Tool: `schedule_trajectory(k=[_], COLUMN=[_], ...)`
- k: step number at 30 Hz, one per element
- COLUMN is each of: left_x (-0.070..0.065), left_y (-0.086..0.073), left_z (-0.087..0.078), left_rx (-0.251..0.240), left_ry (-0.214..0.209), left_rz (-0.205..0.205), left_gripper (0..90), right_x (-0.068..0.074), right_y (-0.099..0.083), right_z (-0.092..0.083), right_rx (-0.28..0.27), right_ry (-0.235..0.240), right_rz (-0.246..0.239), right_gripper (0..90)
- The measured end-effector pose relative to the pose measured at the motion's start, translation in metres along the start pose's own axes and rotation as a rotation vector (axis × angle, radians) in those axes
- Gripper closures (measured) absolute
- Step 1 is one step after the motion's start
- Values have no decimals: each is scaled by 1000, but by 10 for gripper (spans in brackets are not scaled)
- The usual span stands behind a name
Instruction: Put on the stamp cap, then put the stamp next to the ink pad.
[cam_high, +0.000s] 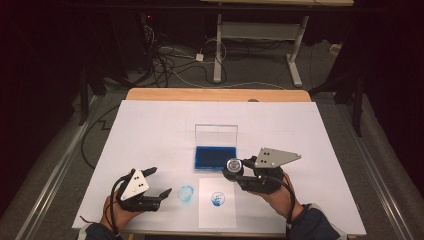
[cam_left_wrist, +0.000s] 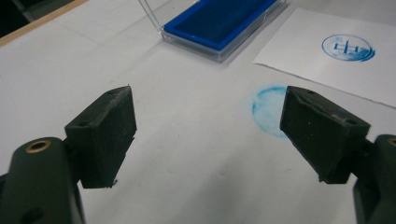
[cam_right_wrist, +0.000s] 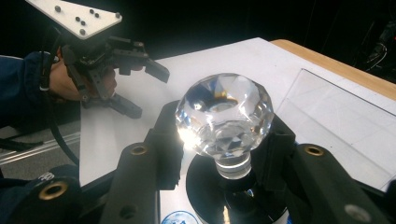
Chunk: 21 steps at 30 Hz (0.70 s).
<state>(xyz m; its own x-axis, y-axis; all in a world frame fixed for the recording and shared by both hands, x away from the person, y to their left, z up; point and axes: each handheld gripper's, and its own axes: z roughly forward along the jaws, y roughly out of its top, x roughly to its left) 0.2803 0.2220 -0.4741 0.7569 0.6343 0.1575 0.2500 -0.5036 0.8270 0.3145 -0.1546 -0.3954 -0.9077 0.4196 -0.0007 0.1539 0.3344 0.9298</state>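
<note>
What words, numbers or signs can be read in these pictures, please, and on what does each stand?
No text can be read as words.
Blue round stamp print on the white paper sheet: a ring around block-like characters, too blurred to read.
Pale blue round smudge on the table cover: no characters.
Blue ink pad, crystal-handled stamp: no label seen.

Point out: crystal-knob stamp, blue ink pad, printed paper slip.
crystal-knob stamp (cam_right_wrist: 224, 114), right gripper view, faceted clear knob
blue ink pad (cam_high: 216, 157), high view, middle of pad surface
printed paper slip (cam_high: 217, 212), high view, bare lower half
</note>
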Motion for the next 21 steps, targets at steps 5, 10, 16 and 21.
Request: schedule_trajectory(k=[5,10,16,21], left_x=[2,1,0,0], left_y=[-4,-6,-7,-8], left_z=[-4,-5,-6,-6], left_rx=[7,16,19,24], left_ry=[11,15,18,19], left_rz=[-5,-6,-7,-2], left_gripper=[177,177,177,177], right_x=[-1,-2,-6,-12], right_y=[0,2,3,4], right_z=[-2,-6,-8,-10], right_rx=[5,13,33,39], right_ry=[-8,-23,-51,-64], right_rz=[3,1,-4,-4], right_gripper=[591,591,591,590])
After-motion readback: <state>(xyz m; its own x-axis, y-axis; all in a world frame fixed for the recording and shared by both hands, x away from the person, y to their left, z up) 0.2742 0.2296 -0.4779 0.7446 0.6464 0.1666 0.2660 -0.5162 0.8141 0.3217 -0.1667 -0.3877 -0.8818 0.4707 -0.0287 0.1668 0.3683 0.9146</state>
